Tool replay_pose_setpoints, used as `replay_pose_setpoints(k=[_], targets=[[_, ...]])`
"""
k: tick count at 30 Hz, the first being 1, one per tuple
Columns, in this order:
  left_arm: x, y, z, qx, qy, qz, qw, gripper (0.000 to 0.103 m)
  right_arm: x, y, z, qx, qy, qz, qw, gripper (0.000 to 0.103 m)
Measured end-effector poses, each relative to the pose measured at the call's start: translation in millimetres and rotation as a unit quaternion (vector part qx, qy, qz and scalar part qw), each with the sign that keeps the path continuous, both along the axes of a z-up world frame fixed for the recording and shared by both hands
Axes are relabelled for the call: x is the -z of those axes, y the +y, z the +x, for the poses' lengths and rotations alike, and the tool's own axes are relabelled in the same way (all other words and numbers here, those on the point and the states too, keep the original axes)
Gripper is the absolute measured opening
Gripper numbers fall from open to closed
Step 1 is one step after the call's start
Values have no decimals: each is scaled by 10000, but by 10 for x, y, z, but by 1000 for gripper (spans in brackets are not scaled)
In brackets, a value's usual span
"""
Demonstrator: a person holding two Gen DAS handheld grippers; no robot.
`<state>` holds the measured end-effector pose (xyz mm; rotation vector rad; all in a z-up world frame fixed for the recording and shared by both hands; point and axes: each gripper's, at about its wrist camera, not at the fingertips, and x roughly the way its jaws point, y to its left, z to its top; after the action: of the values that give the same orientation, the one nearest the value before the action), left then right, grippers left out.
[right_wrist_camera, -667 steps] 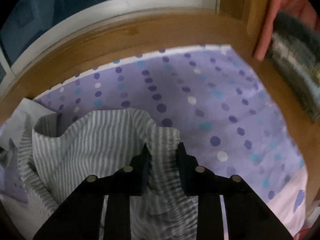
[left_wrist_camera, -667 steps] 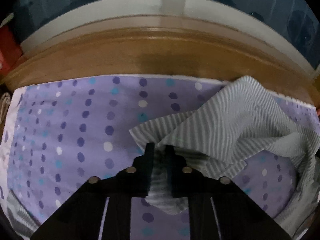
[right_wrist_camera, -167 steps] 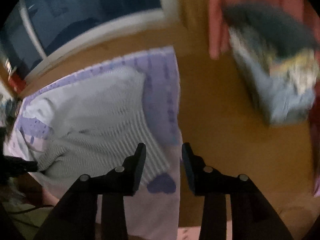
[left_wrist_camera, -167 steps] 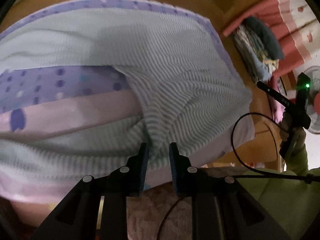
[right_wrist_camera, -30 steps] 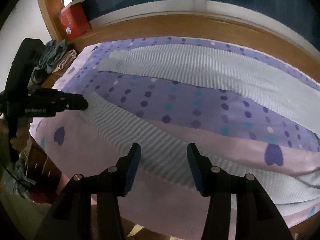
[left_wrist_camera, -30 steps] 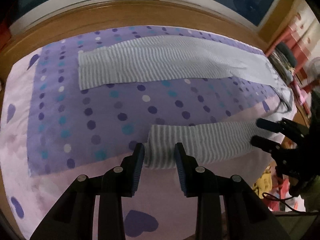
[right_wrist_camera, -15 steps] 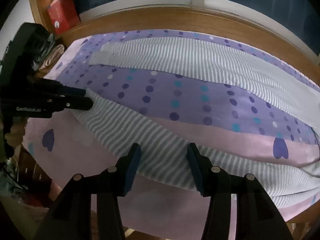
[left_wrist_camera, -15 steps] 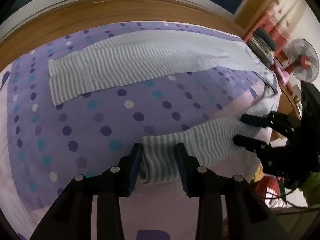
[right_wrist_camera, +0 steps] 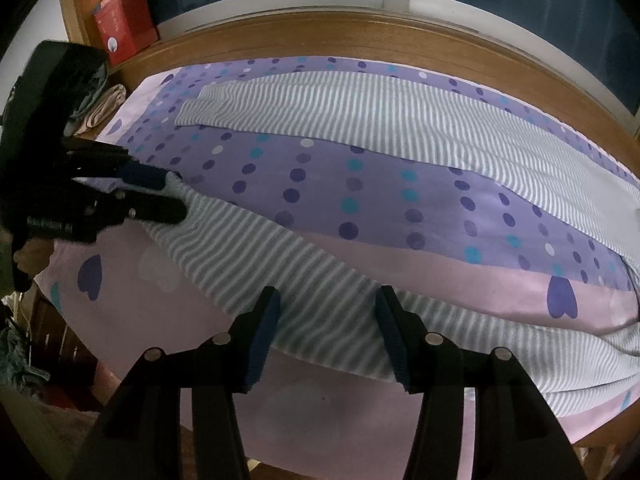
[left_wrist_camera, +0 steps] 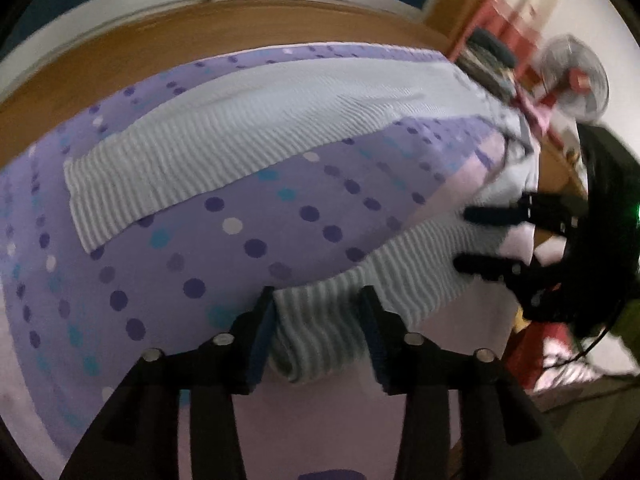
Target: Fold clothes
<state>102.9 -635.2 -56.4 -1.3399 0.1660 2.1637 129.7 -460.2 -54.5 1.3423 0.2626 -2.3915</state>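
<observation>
Grey-and-white striped trousers lie spread on the bed. The far leg [right_wrist_camera: 380, 116] runs along the headboard side, and the near leg [right_wrist_camera: 280, 280] runs along the front edge. My left gripper [left_wrist_camera: 320, 312] is open, its jaws on either side of the near leg's cuff end [left_wrist_camera: 320, 336]. It also shows in the right wrist view [right_wrist_camera: 168, 196]. My right gripper [right_wrist_camera: 328, 312] is open over the middle of the near leg. It also shows in the left wrist view [left_wrist_camera: 472, 240].
The bed has a purple dotted sheet [right_wrist_camera: 360, 192] with a pink heart border [right_wrist_camera: 440, 264]. A wooden headboard ledge [right_wrist_camera: 360, 32] and window run behind. A red box [right_wrist_camera: 124, 24] stands back left. A fan [left_wrist_camera: 576, 80] and a pile of clothes [left_wrist_camera: 488, 56] are to the right.
My left gripper has moved forward so the cuff end lies between its open jaws. My right gripper has come down closer over the near leg. Both stay open.
</observation>
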Motion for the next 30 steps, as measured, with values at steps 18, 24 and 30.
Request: replay_pose_setpoints(k=[18, 24, 30], targets=[[-299, 80, 586, -90, 332, 425, 9985, 13, -82, -519, 7, -1541, 429, 328, 9866, 13], [-650, -144, 788, -137, 61, 1416, 9898, 13, -754, -367, 347, -1434, 959, -219, 9848, 7], [-1154, -311, 1002, -506, 287, 1713, 9835, 12, -1335, -412, 353, -2356, 1052, -515, 9648, 7]])
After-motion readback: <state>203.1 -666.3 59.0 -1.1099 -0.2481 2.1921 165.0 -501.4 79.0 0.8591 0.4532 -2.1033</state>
